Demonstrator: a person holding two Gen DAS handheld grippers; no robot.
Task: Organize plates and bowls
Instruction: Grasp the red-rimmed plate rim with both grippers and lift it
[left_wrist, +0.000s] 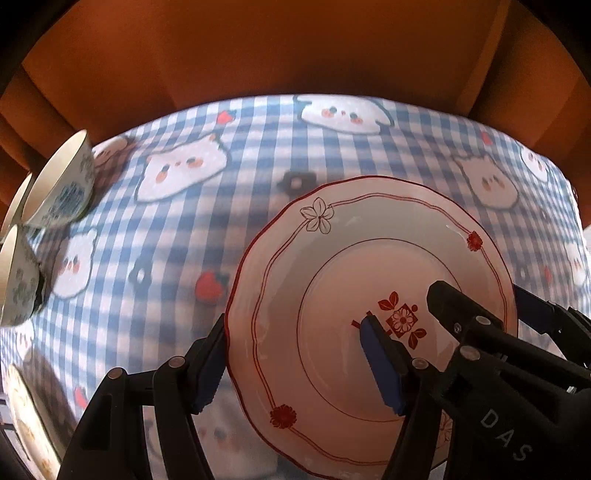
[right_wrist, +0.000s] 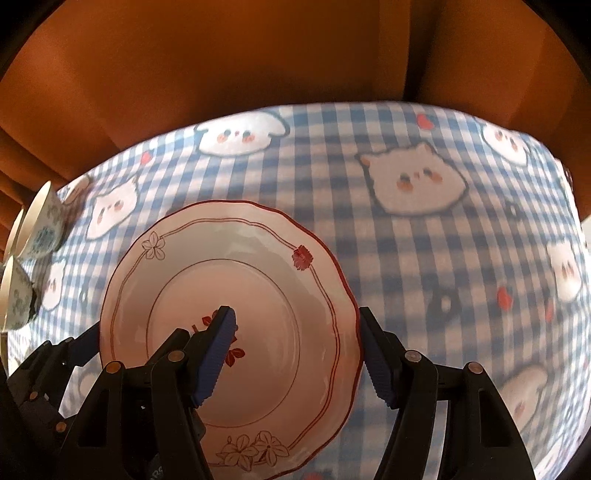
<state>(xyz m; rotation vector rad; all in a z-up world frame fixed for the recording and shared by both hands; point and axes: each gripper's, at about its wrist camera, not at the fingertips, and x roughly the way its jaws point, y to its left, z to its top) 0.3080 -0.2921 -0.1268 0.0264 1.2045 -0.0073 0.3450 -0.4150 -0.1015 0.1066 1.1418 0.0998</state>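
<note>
The round white ceramic plate with red floral trim (right_wrist: 229, 332) lay on the blue gingham worktop (right_wrist: 406, 258). The left gripper (left_wrist: 295, 362) and right gripper (right_wrist: 295, 354) straddled its opposite rims, jaws open, gripping nothing. Blue-patterned bowls (left_wrist: 59, 188) sat unstacked, well left of the plate, so sorting looked barely begun.

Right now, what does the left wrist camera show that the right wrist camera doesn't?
Only the left wrist view shows another dish at its lower left edge. Only the right wrist view shows the plate's outlined flower cluster on the near rim. Both show the red-rimmed plate straddled by both grippers, two patterned bowls at left, and the blue checked tablecloth.
</note>
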